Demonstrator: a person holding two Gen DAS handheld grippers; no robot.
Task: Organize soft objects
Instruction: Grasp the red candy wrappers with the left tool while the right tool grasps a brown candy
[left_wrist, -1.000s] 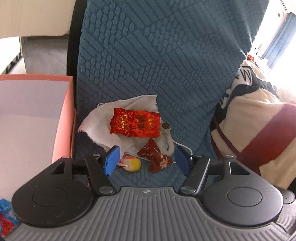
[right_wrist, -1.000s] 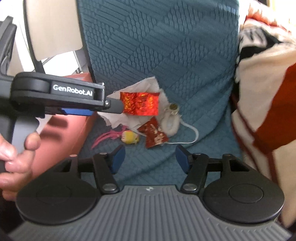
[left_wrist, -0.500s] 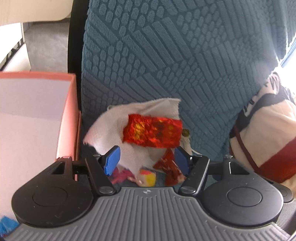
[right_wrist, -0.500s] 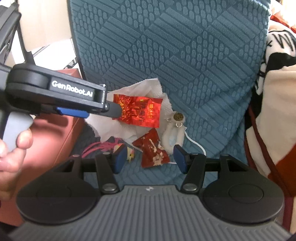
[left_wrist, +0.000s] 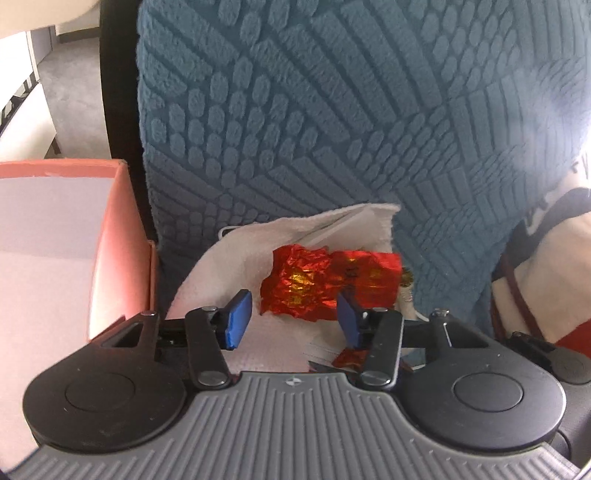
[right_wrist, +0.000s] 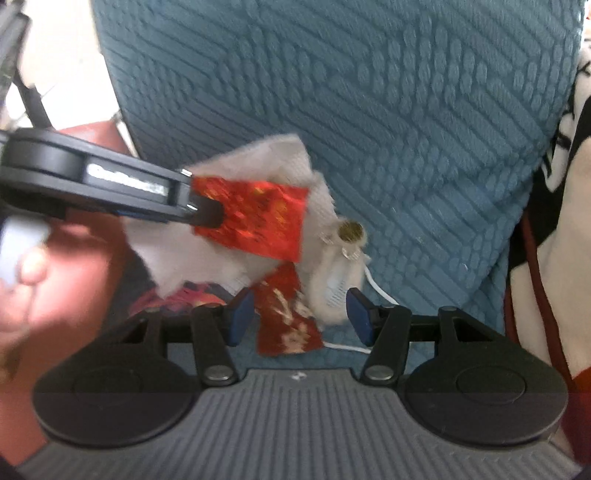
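Note:
A shiny red foil packet (left_wrist: 330, 282) lies on a white cloth (left_wrist: 221, 273) on the blue seat. My left gripper (left_wrist: 293, 317) is open, its blue pads either side of the packet's near edge. In the right wrist view the left gripper's tip (right_wrist: 205, 214) touches the foil packet (right_wrist: 258, 221). My right gripper (right_wrist: 297, 314) is open just above a smaller red packet (right_wrist: 286, 314) and a white pouch with a gold cap (right_wrist: 338, 273). A pink and yellow toy (right_wrist: 177, 297) lies left of them, partly hidden.
An orange box (left_wrist: 122, 236) stands left of the seat, its inside pale. A blue textured cover (left_wrist: 314, 110) drapes the seat back. A cream, red and black blanket (right_wrist: 554, 221) lies to the right. A white cord (right_wrist: 380, 291) trails from the pouch.
Both grippers have moved forward and closer to the pile. The left gripper's pads have reached the foil packet, which looks crumpled on its left end. The right gripper now hovers over the smaller packet.

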